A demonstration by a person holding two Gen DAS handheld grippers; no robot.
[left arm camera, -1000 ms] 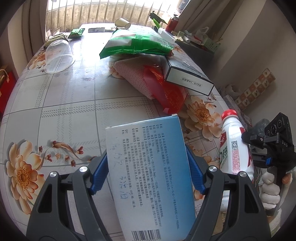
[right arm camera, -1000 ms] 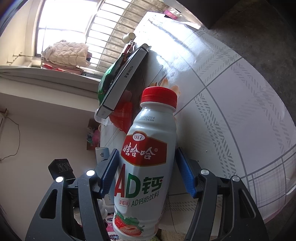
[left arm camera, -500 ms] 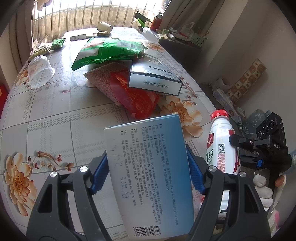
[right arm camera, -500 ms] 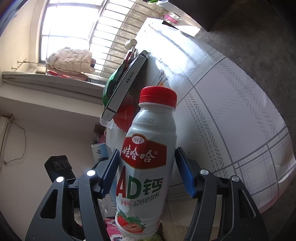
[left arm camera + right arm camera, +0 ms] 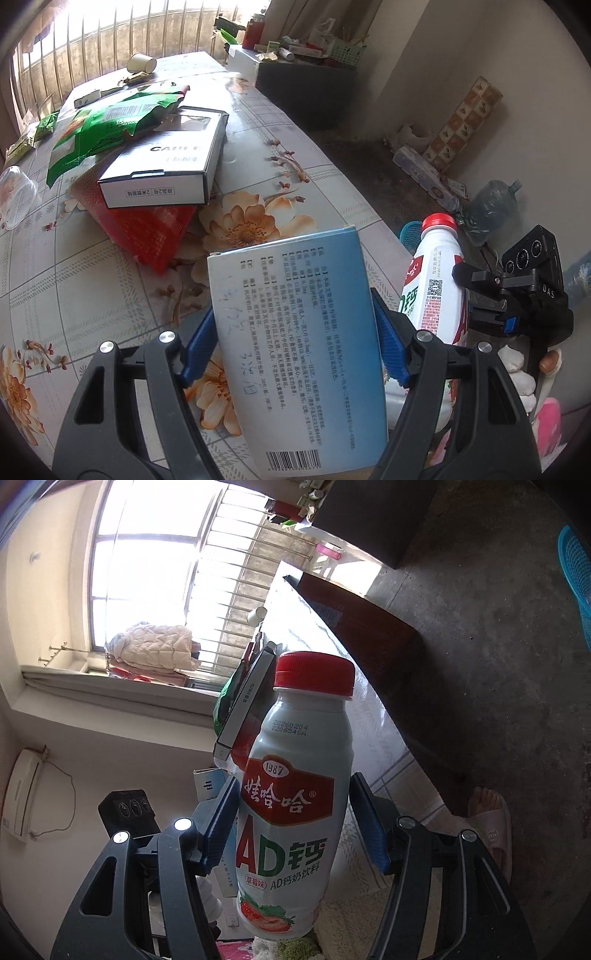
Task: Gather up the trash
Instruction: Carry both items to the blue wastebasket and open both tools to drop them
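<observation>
1. My left gripper [image 5: 293, 349] pinches a blue medicine box [image 5: 295, 354] between its blue pads, one pad on each long edge, printed back and barcode facing the camera.
2. The box hangs above the near right part of the floral table [image 5: 92, 295], tilted, top edge away from me.
3. My right gripper [image 5: 293, 825] clamps a white drink bottle [image 5: 295, 812], red cap up, pads pressed on the labelled middle of the body.
4. In the left wrist view the same bottle [image 5: 436, 291] sits just right of the box, off the table's right edge, over the floor, with the right gripper [image 5: 467, 314] and a white-gloved hand [image 5: 517, 365] behind it.
5. Left on the table: a white CABLE box [image 5: 162, 162] lying on a red bag [image 5: 147, 229], a green snack bag [image 5: 110, 122] overlapping the box's far end, a clear plastic cup [image 5: 14, 195] on its side at the left edge, a paper cup [image 5: 142, 62] tipped over at the far end.
6. More small green wrappers [image 5: 44, 125] lie at the far left; details too small to read.
7. A blue basket [image 5: 576, 587] stands on the concrete floor; in the left wrist view it [image 5: 410, 236] peeks out behind the bottle.
8. A foot in a pink slipper [image 5: 491, 827] stands by the table edge in the right wrist view.
</observation>
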